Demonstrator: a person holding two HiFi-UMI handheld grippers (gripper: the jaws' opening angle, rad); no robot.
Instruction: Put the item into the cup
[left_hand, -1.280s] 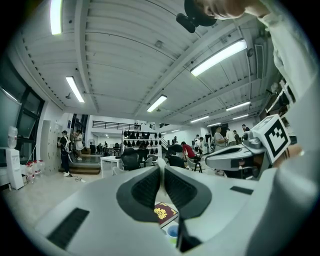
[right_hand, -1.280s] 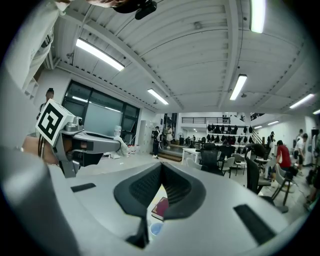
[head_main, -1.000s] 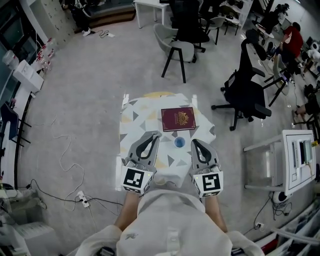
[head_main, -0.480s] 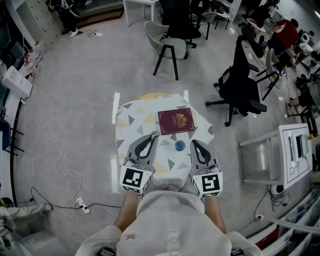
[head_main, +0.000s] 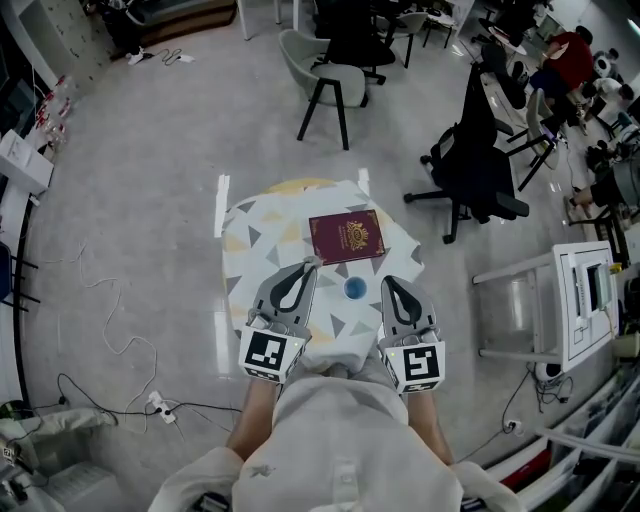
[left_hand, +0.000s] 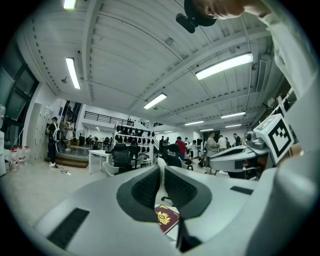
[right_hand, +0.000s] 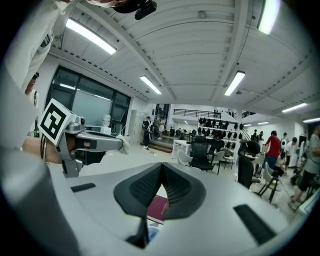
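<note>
We see left tongs (head_main: 311, 263) closed on nothing; right tongs (head_main: 385, 281) likewise closed, empty; blue cup (head_main: 354, 288) on patterned desk (head_main: 250, 225), between both tongs, just beside maroon booklet (head_main: 347, 237)

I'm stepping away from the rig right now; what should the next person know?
Left gripper: jaws together, empty. Right gripper: jaws together, empty. Both hang over the near edge of the table.
Blue cup stands on the table between the gripper tips; maroon booklet lies flat just beyond it.
Done: nothing grasped; cup's inside too small to read.
Left: grasp the item, put it into the cup.
</note>
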